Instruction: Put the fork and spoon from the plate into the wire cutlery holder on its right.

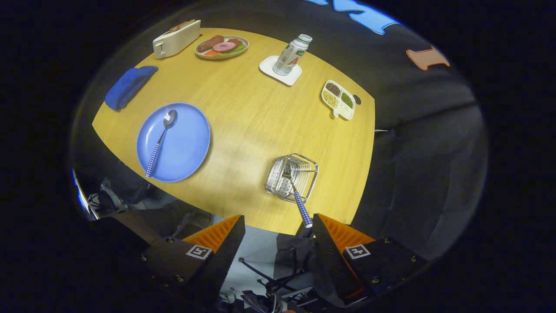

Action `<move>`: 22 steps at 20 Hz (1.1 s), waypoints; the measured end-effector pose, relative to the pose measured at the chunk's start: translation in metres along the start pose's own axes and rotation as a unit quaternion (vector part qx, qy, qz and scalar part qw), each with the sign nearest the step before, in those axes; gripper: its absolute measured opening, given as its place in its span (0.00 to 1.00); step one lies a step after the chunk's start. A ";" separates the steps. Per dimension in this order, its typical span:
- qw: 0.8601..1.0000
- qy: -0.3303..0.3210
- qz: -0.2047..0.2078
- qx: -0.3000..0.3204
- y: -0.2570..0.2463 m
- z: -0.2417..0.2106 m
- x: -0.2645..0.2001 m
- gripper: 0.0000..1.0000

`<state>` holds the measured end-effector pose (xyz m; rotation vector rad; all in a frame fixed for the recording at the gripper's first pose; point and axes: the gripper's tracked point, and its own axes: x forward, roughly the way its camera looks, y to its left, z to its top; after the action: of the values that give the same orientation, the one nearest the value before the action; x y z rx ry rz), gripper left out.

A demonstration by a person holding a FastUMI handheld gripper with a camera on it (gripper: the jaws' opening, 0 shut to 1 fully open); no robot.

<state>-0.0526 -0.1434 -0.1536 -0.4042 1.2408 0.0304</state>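
With the fork (296,195) already standing in the wire holder (292,177) just ahead, the gripper (278,228) (fingers spread, holding nothing) should swing left to the spoon (160,141) and pinch its handle squarely.

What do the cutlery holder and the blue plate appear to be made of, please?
The cutlery holder, just ahead of the open gripper, looks like shiny metal wire: thin silvery bars with gaps between. The plate has a smooth matte blue surface, so probably plastic or glazed ceramic; the look leaves it open.
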 end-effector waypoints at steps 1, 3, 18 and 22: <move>1.000 -0.011 0.008 0.009 0.009 0.003 0.000 0.96; 0.999 -0.033 0.020 0.024 0.028 0.009 -0.002 0.96; 0.984 -0.131 0.109 0.059 0.160 0.061 0.008 0.96; 0.977 -0.148 0.131 0.079 0.185 0.072 0.013 0.96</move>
<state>-0.0269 0.0483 -0.1993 -0.0912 0.9858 0.2093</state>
